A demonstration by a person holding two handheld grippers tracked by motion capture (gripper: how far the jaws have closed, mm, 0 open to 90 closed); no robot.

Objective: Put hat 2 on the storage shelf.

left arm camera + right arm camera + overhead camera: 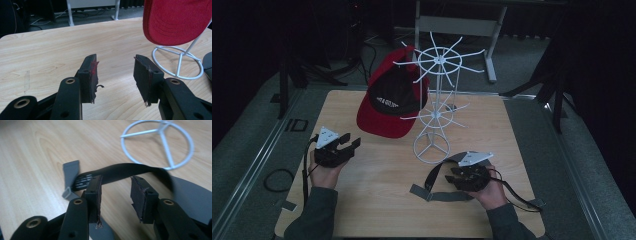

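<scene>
Nearest the high camera we find the person's two forearms entering from the bottom edge, each hand holding one gripper above the wooden table (377, 200). We note that the left gripper (349, 142) sits near the table's left edge with its jaws spread apart and nothing between them; in the left gripper view the two black pads (90, 77) frame bare wood. We see the right gripper (455, 174) low over the near right part of the table, its jaws likewise apart and released. Directly ahead of those jaws lies a dark visor-type cap with a grey strap (439, 192); in the right gripper view its black band (125, 171) arches just beyond the pad tips, and we cannot tell whether the pads touch it. The grey strap end (70, 173) lies flat on the wood to the left of that band. We locate the white wire rack (438, 95) standing upright mid-table, its ring base (160, 142) just beyond the band. A red and black cap (392, 97) hangs on the rack's upper arms at the far left side, well apart from both grippers; its red brim (177, 21) appears at the upper right of the left gripper view, above the ring base.
</scene>
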